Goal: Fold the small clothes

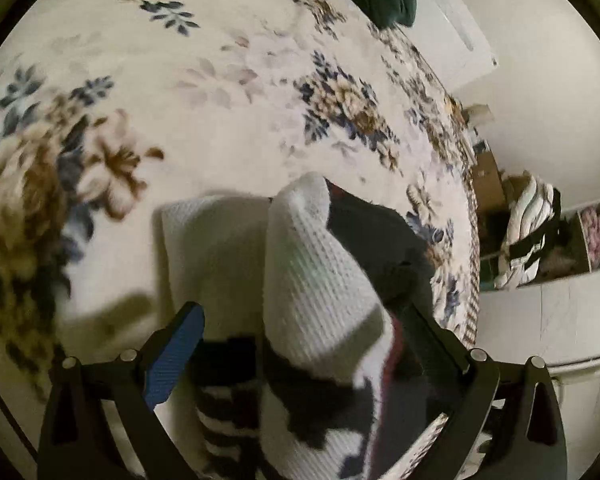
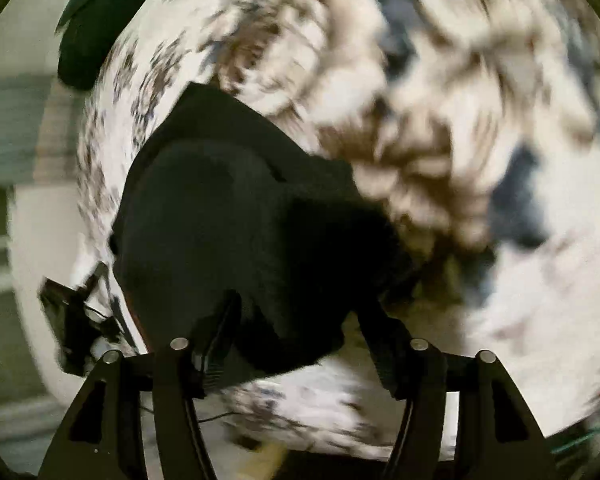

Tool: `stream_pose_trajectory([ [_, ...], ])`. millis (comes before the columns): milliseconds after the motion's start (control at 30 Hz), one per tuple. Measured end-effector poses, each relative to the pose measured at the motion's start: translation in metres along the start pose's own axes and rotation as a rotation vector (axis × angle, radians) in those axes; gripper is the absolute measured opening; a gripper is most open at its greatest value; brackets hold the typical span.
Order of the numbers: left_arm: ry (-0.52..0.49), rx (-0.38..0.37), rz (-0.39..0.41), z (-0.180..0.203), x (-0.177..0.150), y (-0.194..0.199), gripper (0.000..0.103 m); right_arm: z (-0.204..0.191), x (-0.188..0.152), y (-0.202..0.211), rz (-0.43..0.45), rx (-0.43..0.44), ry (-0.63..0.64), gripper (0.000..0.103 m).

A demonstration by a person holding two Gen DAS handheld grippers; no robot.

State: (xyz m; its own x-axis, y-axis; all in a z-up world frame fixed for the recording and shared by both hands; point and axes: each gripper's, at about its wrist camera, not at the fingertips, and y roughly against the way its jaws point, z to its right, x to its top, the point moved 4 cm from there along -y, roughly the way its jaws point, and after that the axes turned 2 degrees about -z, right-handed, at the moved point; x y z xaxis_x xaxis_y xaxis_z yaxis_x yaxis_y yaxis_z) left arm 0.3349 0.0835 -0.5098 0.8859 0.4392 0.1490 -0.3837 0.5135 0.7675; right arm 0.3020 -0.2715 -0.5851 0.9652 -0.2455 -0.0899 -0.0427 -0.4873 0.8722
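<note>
The left gripper (image 1: 300, 344) stands wide open around the white sock (image 1: 316, 280), whose striped cuff lies between the fingers — nothing pinched. Beside the sock, the right gripper (image 2: 300, 344) is also spread, a black garment (image 2: 228, 216) bunched between its fingers; real grip unclear. Close on one layer only, low against the floral blanket (image 1: 148, 80) beyond.

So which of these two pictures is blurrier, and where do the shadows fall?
Right wrist view: heavy motion blur smears the floral blanket, and the black garment shows almost no detail. Left wrist view: sharper, the white sock keeps its knit texture, and soft shadows lie on the blanket beside the left gripper. Both bend at the edges from fisheye.
</note>
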Motion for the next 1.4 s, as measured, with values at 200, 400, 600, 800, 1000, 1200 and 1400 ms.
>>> stream_pose_trajectory([
  [200,0.024,-0.002,0.006,0.007,-0.006,-0.014,0.101,-0.05,0.04,0.03,0.064,-0.03,0.205,0.065],
  [400,-0.013,0.025,0.039,0.012,0.004,-0.013,0.101,-0.102,0.098,-0.048,-0.029,-0.037,0.431,0.065],
  [600,0.027,0.02,0.064,0.001,0.015,-0.009,0.101,-0.105,0.113,-0.081,-0.118,-0.026,0.493,0.022],
  [800,0.033,0.023,0.056,-0.001,0.016,-0.01,0.101,-0.1,0.108,-0.028,0.098,-0.053,0.42,0.015],
  [1000,-0.003,0.043,0.033,0.006,0.019,-0.014,0.101,-0.059,0.117,-0.008,0.237,-0.168,0.244,0.014],
  [1200,-0.036,0.013,0.021,0.026,0.022,-0.009,0.101,-0.06,0.121,-0.048,0.044,-0.05,0.272,0.022],
  [1400,-0.096,0.039,-0.039,0.036,0.02,-0.04,0.068,-0.059,0.132,-0.04,-0.019,0.045,0.251,0.068],
])
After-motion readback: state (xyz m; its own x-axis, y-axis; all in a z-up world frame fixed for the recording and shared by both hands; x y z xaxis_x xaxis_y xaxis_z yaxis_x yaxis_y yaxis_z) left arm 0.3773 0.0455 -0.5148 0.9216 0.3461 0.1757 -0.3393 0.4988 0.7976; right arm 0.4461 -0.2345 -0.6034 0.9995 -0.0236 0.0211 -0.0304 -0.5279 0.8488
